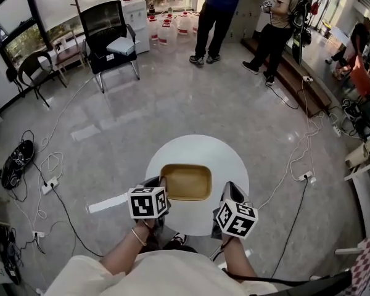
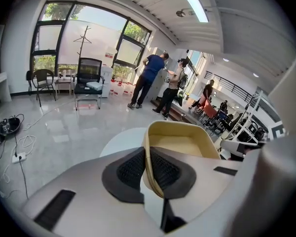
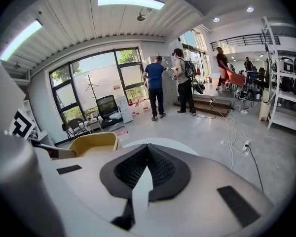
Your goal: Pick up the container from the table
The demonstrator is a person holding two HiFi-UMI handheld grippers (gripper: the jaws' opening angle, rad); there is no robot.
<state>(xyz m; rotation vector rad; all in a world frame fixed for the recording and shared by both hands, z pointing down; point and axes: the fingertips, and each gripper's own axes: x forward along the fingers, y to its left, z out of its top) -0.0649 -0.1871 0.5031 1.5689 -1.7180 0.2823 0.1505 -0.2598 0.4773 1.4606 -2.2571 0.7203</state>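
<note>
A tan rectangular container [image 1: 186, 182] sits in the middle of a round white table [image 1: 197, 150]. My left gripper [image 1: 161, 182] is at the container's left edge. In the left gripper view its black pads [image 2: 133, 168] pinch the thin rim of the container [image 2: 180, 142], so the left gripper [image 2: 147, 154] is shut on it. My right gripper [image 1: 229, 188] hovers over the table's right side, just off the container's right edge. In the right gripper view the right gripper [image 3: 148, 149] has its pads meeting with nothing between them, and the container [image 3: 91, 144] lies to its left.
Two people [image 1: 213, 17] [image 1: 277, 26] stand at the far side of the room. A black chair [image 1: 111, 36] and water jugs [image 1: 172, 26] are near the windows. Cables [image 1: 49, 165] trail over the grey floor to the left, more [image 1: 302, 159] to the right.
</note>
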